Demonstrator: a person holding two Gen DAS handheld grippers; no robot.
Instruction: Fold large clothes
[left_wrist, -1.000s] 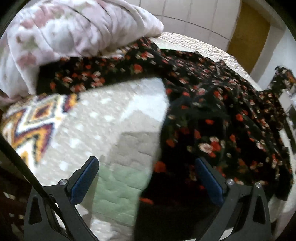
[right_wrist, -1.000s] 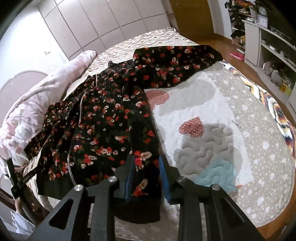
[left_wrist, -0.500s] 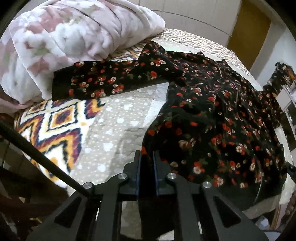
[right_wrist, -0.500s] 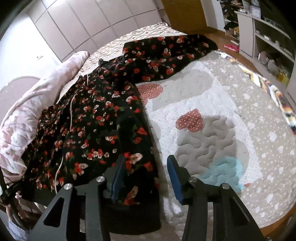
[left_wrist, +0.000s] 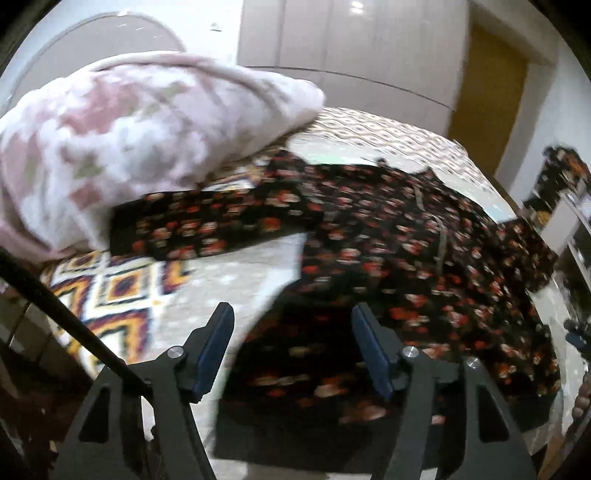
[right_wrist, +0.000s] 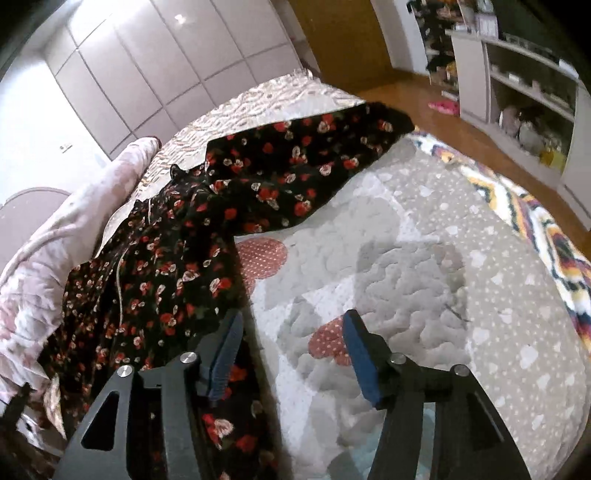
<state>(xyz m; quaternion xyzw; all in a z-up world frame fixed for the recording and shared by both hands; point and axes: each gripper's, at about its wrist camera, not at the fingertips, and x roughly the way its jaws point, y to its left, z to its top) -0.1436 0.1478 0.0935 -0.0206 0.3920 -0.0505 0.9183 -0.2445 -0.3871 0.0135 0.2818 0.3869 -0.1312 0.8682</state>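
Observation:
A large black garment with red and white flowers (left_wrist: 406, 258) lies spread on the bed, one sleeve (left_wrist: 207, 225) stretched left under the pink pillow. My left gripper (left_wrist: 291, 343) is open and empty above the garment's near hem. In the right wrist view the same garment (right_wrist: 166, 266) lies at the left, its other sleeve (right_wrist: 310, 162) stretched toward the far bed edge. My right gripper (right_wrist: 291, 347) is open and empty, its left finger (right_wrist: 225, 350) over the garment's edge, its right finger over the quilt.
A grey quilt (right_wrist: 424, 266) with hearts and a zigzag border (right_wrist: 546, 229) covers the bed. A pink flowered pillow (left_wrist: 122, 147) lies at the bed's side. Shelves (right_wrist: 535, 92) and a wooden floor lie beyond the bed. White cupboards stand behind.
My left gripper was shut on the garment's hem half a second ago and has let go and opened. My right gripper has opened wider and lifted, tilting upward.

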